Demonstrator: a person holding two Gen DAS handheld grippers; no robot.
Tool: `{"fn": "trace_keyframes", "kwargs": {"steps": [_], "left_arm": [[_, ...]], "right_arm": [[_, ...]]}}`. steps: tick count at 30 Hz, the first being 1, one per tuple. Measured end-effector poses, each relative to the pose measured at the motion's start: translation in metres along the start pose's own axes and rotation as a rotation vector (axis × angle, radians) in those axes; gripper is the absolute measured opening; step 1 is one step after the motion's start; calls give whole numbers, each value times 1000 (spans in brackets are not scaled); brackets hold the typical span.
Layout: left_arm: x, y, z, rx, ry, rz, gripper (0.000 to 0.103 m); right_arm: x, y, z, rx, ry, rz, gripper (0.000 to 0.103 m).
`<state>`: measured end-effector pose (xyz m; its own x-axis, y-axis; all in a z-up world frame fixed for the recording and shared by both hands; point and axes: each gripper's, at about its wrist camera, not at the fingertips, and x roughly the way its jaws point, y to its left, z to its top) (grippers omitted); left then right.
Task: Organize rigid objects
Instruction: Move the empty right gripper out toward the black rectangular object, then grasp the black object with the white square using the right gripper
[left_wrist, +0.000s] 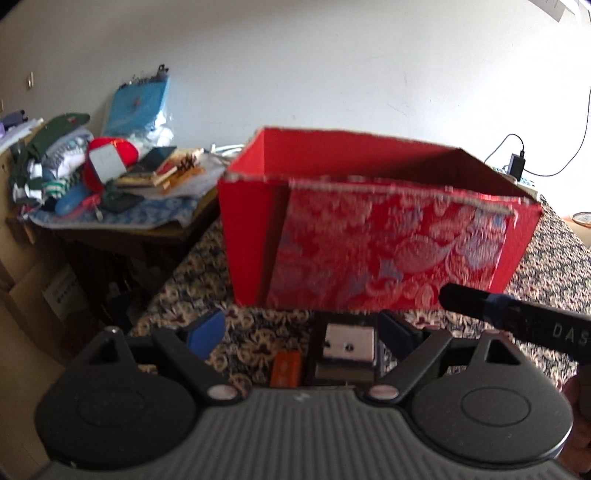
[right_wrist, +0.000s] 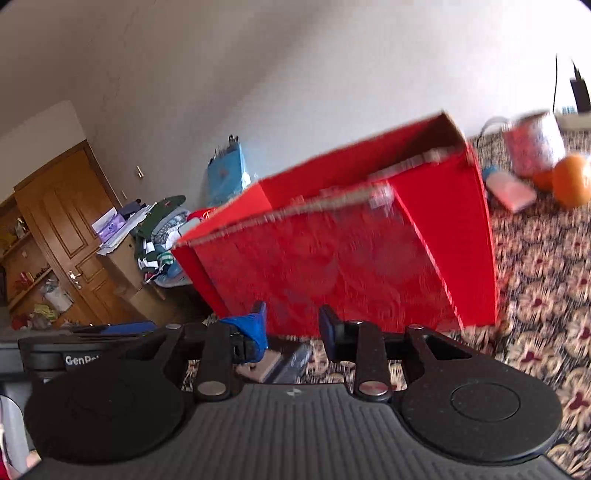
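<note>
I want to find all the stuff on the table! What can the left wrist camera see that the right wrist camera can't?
Only the left wrist view shows a small silver-and-black box, a little orange thing beside it, and a black stick. Only the right wrist view shows an orange, a flowery cup and a wooden door. Both show the red box on the flowery cloth.

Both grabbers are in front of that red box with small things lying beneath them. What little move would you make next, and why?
Probably lower the left gripper onto the white block below its open jaws: nothing is held, and the open red box stands just behind.
</note>
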<state>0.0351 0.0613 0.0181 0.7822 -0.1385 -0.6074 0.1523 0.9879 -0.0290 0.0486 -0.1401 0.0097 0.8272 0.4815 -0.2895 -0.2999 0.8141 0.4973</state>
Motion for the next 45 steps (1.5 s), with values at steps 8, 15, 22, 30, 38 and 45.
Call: {"fn": "trace_keyframes", "kwargs": {"steps": [8, 15, 22, 30, 38, 45], "left_arm": [[12, 0, -26, 33, 15, -71, 90], [22, -12, -32, 87, 4, -130, 90], [37, -17, -34, 95, 24, -155, 90], [43, -22, -34, 116, 13, -146, 91], [52, -34, -35, 171, 6, -84, 93], [49, -47, -37, 194, -5, -118, 93]], "right_arm": [[7, -13, -14, 59, 44, 14, 14], [1, -35, -19, 187, 36, 97, 15], [-2, -67, -20, 417, 85, 129, 14], [-4, -52, -19, 360, 92, 156, 16], [7, -54, -17, 356, 97, 153, 16], [6, -61, -18, 378, 91, 150, 17]]}}
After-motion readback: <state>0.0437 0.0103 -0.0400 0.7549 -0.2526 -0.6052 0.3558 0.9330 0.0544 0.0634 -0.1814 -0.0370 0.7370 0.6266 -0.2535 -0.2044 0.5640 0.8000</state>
